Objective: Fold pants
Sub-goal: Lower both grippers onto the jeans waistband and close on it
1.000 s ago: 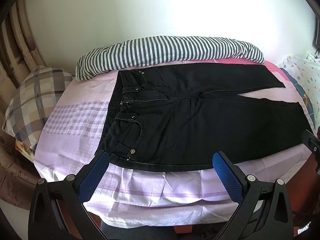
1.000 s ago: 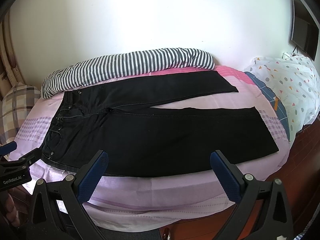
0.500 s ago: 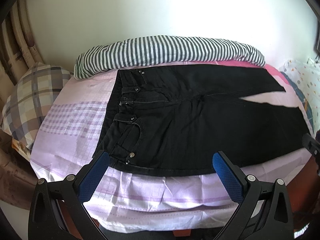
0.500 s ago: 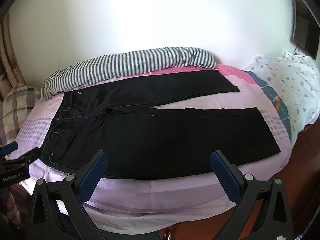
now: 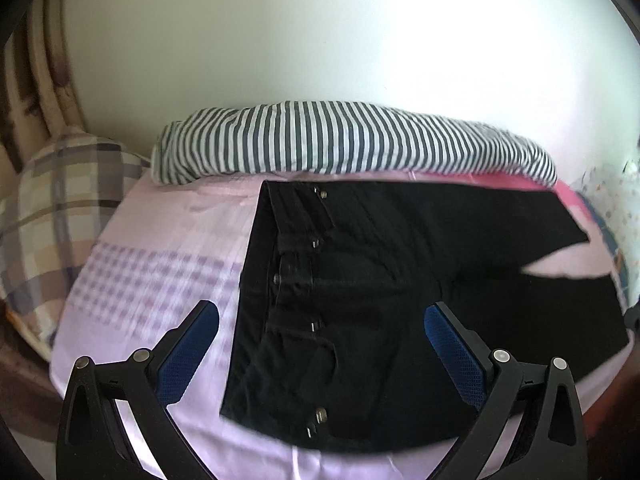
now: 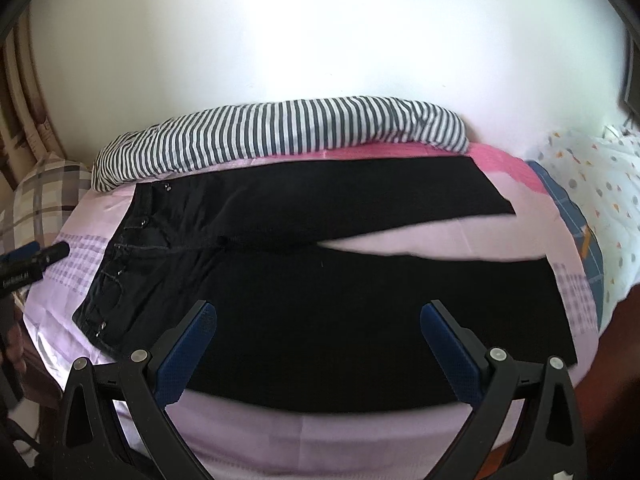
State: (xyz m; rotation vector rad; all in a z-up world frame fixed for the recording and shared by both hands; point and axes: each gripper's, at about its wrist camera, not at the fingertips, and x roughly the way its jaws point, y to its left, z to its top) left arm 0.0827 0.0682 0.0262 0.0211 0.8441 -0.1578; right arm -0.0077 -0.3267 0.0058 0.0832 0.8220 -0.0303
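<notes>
Black pants lie flat on the lilac bed sheet, waistband to the left, two legs spread to the right. In the left wrist view the waistband and pockets are close below me. My left gripper is open and empty, over the near waist corner. My right gripper is open and empty, above the near leg's lower edge. The left gripper also shows at the left edge of the right wrist view.
A striped rolled blanket lies along the wall behind the pants. A plaid pillow is at the left. A dotted white quilt lies at the right. The bed's front edge is just below the grippers.
Both grippers have moved forward and closer to the bed; the pants now fill more of each view. The left view has shifted toward the waistband. The jaws stay open.
</notes>
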